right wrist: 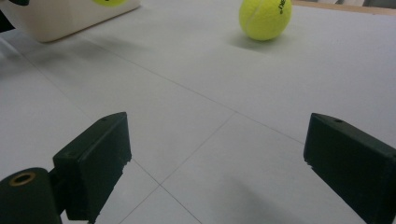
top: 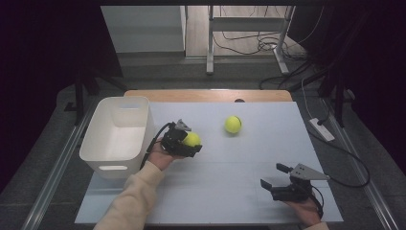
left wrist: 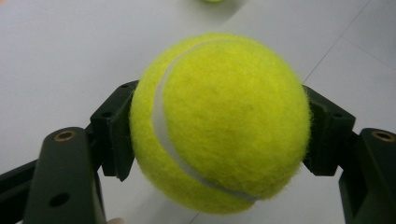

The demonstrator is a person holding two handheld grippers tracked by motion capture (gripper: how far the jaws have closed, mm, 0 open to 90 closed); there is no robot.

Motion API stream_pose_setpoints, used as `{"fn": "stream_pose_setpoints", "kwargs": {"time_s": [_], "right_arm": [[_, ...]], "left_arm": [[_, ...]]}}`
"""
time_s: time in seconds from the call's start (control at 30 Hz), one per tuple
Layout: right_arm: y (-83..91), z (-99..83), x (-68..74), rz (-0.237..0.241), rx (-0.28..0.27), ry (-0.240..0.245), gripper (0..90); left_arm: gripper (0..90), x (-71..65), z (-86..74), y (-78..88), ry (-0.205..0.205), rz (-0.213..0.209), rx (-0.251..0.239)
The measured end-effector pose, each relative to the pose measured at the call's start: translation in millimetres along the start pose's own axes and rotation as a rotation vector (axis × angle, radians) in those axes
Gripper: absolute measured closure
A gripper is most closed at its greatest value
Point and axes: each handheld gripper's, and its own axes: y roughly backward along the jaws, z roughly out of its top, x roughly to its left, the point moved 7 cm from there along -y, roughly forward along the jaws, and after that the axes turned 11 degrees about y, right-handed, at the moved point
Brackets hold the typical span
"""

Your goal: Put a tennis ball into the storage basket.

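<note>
Left of centre on the white surface [top: 249,167], just right of the white bin [top: 117,132], the left gripper [top: 189,142] has its jaws pinching a tennis ball [left wrist: 219,121]. Jaws sit on opposite sides at about the ball's widest line, ball clear of the surface in the left gripper view. Grip looks centred.

Second tennis ball [top: 233,124] lies loose farther back, right of the held one, well apart from both grippers. Right gripper [top: 275,178] is near right, low over the surface, jaws spread wide and empty; that ball sits far ahead in its view.

Handling guess: light, felt cover gives good friction, shell springy so it squashes a bit under pressure. Loose one will roll if nudged. Take it across the middle, not near the top, or it squirts out.
</note>
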Motion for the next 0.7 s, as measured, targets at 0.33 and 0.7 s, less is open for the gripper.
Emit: {"fn": "stream_pose_setpoints", "kwargs": {"time_s": [0.33, 0.7], "right_arm": [[0.5, 0.5, -0.7, -0.001, -0.004, -0.006, 7.6], [1.9, 0.4, -0.5, -0.007, -0.007, -0.004, 7.7]], "left_arm": [[26.8, -5.2, 5.2, 16.0, -0.002, -0.027, -0.068], [26.8, -4.3, 9.0, 35.5, 0.019, -0.048, -0.153]]}}
